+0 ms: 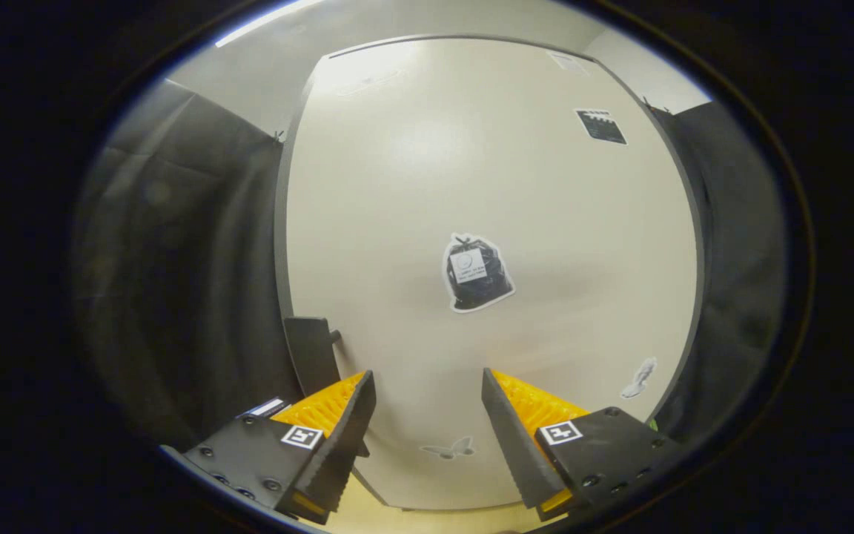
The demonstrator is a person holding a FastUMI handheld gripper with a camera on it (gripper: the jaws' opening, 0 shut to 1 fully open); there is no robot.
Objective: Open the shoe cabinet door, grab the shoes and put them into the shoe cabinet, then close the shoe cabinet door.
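The cream shoe cabinet door [486, 185] stands shut straight ahead and close to me. A dark handle [312, 352] sticks out at its left edge, just ahead of my left finger [342, 419]. My gripper [427, 415] is open, its orange and black fingers apart with nothing between them. The right finger [516, 423] is in front of the door's lower part. A sticker of a black bag [477, 272] is on the middle of the door, beyond the fingers.
Black cloth [190, 282] hangs left of the cabinet and more black cloth [738, 259] to its right. Small stickers mark the door: a dark one [601, 126] at upper right, a butterfly [451, 448] near the bottom. A light floor strip [397, 519] lies below.
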